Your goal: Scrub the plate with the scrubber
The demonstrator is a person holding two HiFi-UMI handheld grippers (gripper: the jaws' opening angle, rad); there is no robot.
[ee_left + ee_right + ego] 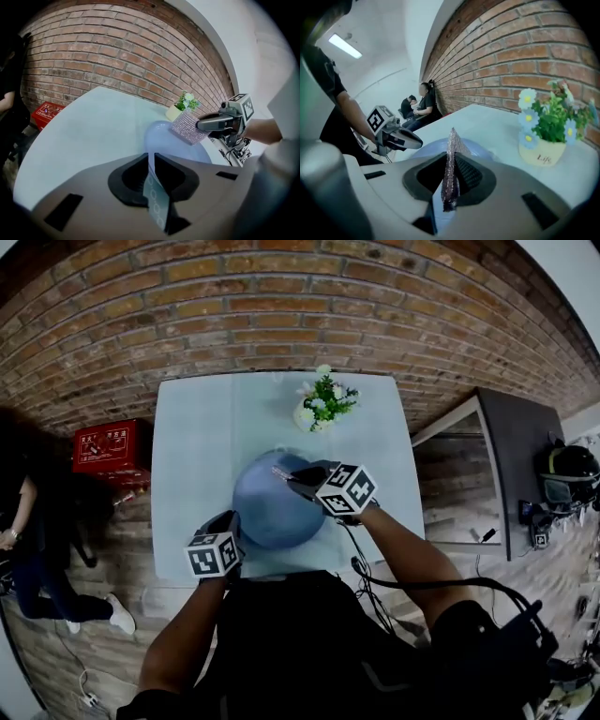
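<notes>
A round blue plate [272,512] lies on the pale blue table [197,437], tilted up at its near edge. My left gripper [231,524] is shut on the plate's near rim [151,164], which runs straight between its jaws. My right gripper [294,476] hovers over the plate's far right part, shut on a glittery silver scrubber [281,471]. In the left gripper view the scrubber [188,126] hangs flat above the plate [168,140], held by the right gripper [202,124]. In the right gripper view the scrubber [451,168] stands on edge between the jaws, with the left gripper [410,139] beyond.
A small pot of flowers [322,405] stands at the table's far side, just behind the plate. A red box [112,448] sits on the floor to the left, near a standing person [28,549]. A dark side table [525,456] with a helmet [567,474] is on the right.
</notes>
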